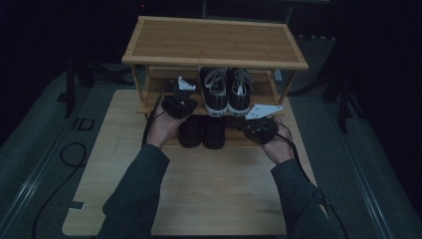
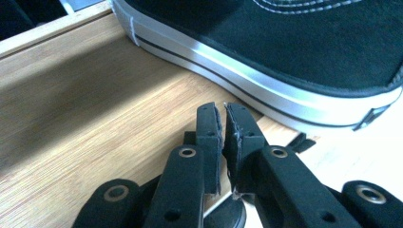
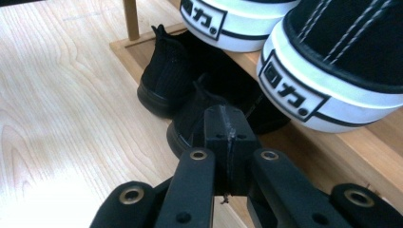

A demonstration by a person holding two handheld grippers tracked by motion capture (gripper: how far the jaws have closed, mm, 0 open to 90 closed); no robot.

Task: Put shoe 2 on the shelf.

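Note:
A bamboo shoe rack [image 1: 214,42] stands at the far end of the wooden table [image 1: 209,189]. A pair of black canvas sneakers [image 1: 226,92] with white soles sits on its middle shelf, heels toward me. Below them rests a pair of plain black shoes [image 1: 201,132]. My left gripper [image 1: 181,99] hovers over the shelf board [image 2: 95,109] just left of the sneakers; in the left gripper view its jaws [image 2: 223,118] stand a narrow slit apart with nothing between them, beside the near sneaker's sole [image 2: 266,90]. My right gripper [image 1: 251,125] is shut and empty [image 3: 227,123], near the sneaker heels [image 3: 294,90] and black shoes [image 3: 166,80].
The rack's top shelf is bare. A rack post [image 3: 130,19] rises at the left of the lower shelf. A black cable [image 1: 69,154] loops over the dark floor left of the table. Bare tabletop [image 3: 62,95] lies in front of the rack.

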